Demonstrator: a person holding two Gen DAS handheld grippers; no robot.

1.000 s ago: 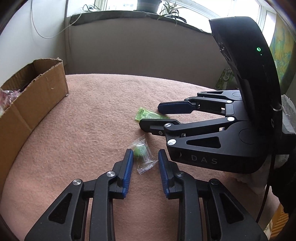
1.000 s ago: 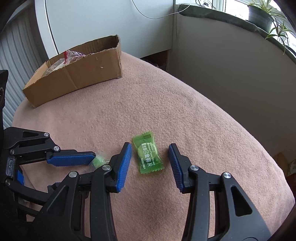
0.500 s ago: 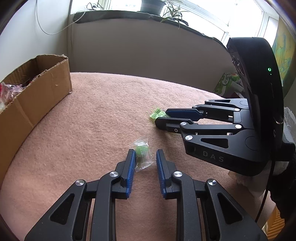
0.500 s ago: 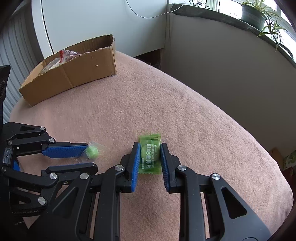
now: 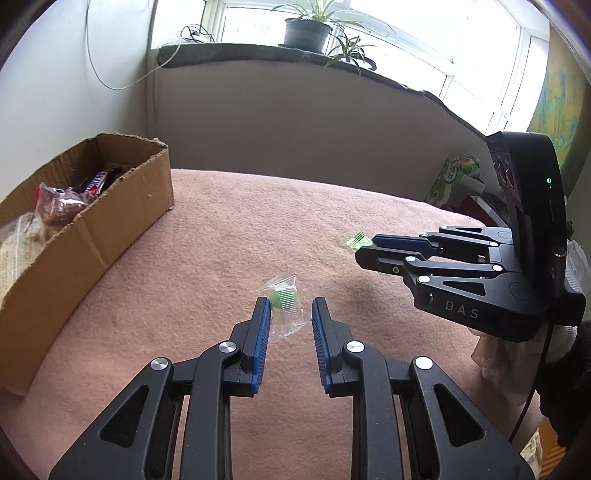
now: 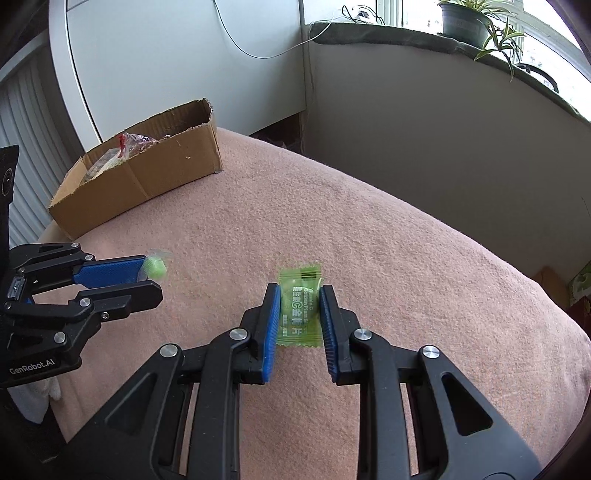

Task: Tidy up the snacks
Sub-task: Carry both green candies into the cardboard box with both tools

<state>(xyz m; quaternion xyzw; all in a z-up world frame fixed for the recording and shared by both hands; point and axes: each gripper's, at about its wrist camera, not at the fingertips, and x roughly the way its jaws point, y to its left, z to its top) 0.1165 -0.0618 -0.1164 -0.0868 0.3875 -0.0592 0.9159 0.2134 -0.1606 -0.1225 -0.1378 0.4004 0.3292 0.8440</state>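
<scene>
My left gripper [image 5: 287,306] is shut on a clear-wrapped green candy [image 5: 283,300] and holds it above the pink blanket [image 5: 229,229]; it also shows in the right wrist view [image 6: 149,275], with the candy [image 6: 155,266] at its tips. My right gripper [image 6: 298,291] is shut on a green candy packet [image 6: 298,310] with printed text, lifted off the blanket. In the left wrist view the right gripper [image 5: 364,249] shows the packet's end [image 5: 357,239]. A cardboard box [image 5: 96,229] with several snacks stands at the left.
The box also shows at the back left in the right wrist view [image 6: 147,177]. A grey wall and a window sill with potted plants [image 5: 308,31] lie behind the blanket. A green-and-white package [image 5: 452,177] stands past the blanket's far right edge.
Both grippers have closed on their candies and lifted them off the blanket. The views now sit higher and the box shows more of its contents.
</scene>
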